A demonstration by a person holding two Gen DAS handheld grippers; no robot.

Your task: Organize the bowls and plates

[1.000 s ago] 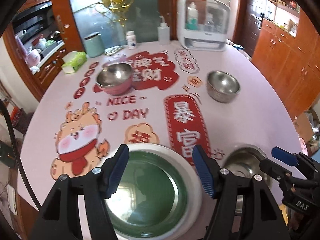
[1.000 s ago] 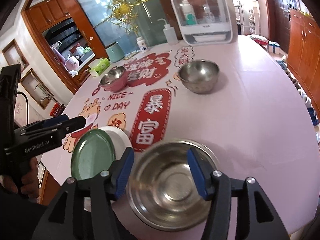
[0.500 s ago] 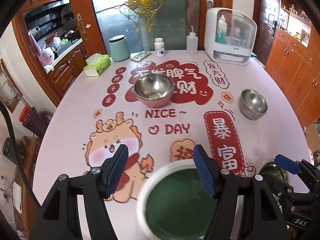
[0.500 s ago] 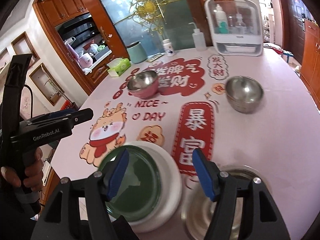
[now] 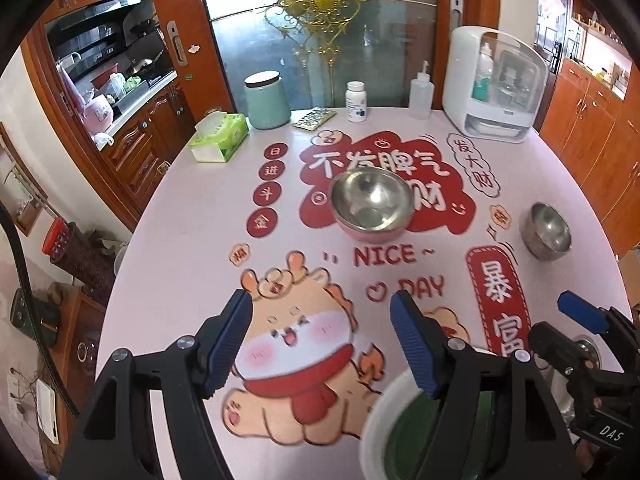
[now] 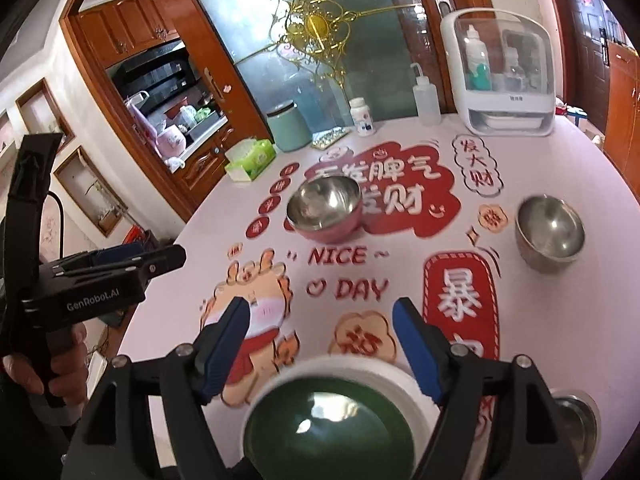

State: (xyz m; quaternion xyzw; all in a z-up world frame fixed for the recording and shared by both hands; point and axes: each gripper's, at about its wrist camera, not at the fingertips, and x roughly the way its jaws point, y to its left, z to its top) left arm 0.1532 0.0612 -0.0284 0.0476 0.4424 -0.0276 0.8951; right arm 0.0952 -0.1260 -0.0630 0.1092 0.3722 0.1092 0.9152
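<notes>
On the pink surface (image 5: 176, 240) I count three steel bowls and one plate. One steel bowl with a pink outside (image 5: 371, 205) sits on the red lettering at the middle; a plain steel bowl (image 5: 547, 230) stands well apart, toward the right edge; the third bowl (image 6: 576, 416) shows only partly at the near right, just beside the plate. The plate (image 6: 340, 420), white-rimmed with a green centre, lies at the near edge. My left tool (image 5: 320, 344) hangs over the cartoon print with its jaws released and nothing between them; they have just been opening. My right tool (image 6: 320, 344) hovers above the plate's far rim, jaws likewise apart and just opened wider, gripping nothing. Along the far edge stand one teal canister (image 5: 267, 101), one tissue box (image 5: 219, 136) and one white cabinet (image 5: 496, 88).
</notes>
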